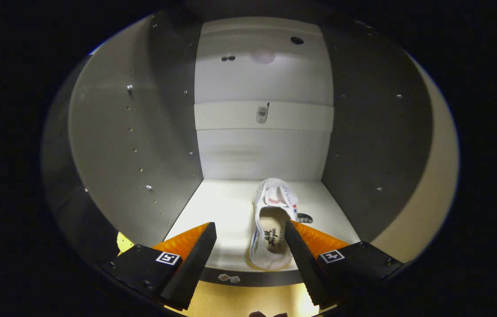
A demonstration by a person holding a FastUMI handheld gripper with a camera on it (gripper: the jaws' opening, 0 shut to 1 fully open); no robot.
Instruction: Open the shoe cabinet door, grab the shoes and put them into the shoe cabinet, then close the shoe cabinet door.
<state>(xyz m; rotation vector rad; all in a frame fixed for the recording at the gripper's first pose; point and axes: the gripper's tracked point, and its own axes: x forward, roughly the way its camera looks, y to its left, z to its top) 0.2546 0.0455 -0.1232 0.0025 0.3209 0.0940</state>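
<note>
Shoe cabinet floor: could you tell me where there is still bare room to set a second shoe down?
The widest bare patch of the cabinet floor lies between the left wall and the white shoe. A narrower strip lies between the shoe and the right wall. The open gripper hangs at the front edge, shoe heel between its fingers, unpressed.

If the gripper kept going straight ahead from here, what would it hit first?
Probably the white shoe lying on the cabinet floor. It sits between and just ahead of the open gripper, nearer one finger. Behind it stands the cabinet's back wall. Depth is hard to judge.
</note>
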